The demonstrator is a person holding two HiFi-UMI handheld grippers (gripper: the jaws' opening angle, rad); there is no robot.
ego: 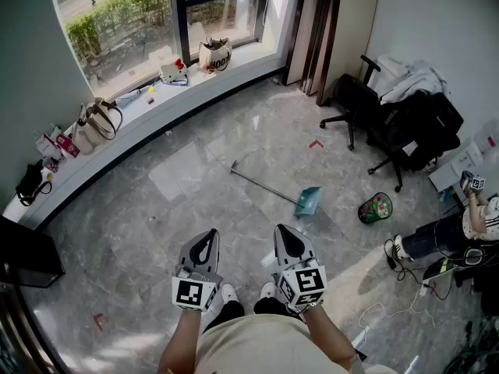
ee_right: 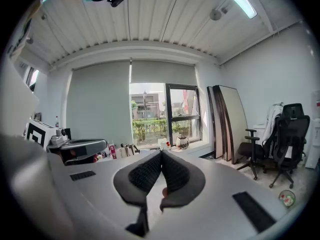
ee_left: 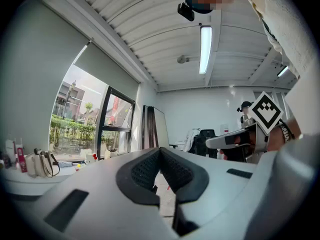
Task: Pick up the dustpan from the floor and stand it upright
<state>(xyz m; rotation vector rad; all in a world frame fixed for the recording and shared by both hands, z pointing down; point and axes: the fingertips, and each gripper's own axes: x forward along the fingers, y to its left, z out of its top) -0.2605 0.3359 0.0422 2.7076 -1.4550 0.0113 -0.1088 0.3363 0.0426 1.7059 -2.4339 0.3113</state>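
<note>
Pickup not yet begun: the left tool (ego: 208, 238) and right tool (ego: 282, 235) hang pressed together, empty, while the dustpan (ego: 308, 201) lies flat on the floor (ego: 187, 178) well ahead. Next, likely: approach, then spread one tool over its handle (ego: 261, 182).

A seated person (ego: 468, 228) is cut off by the head view's right edge, and a dark cabinet (ego: 27, 257) runs off its left edge. Clothes (ego: 417, 80) cover much of an office chair (ego: 405, 135). A red scrap (ego: 315, 143) and a round green thing (ego: 375, 208) near the dustpan (ego: 309, 201) are too small to identify. The left gripper (ee_left: 160, 156) and the right gripper (ee_right: 161, 159) each hide most of the floor in their own views.
</note>
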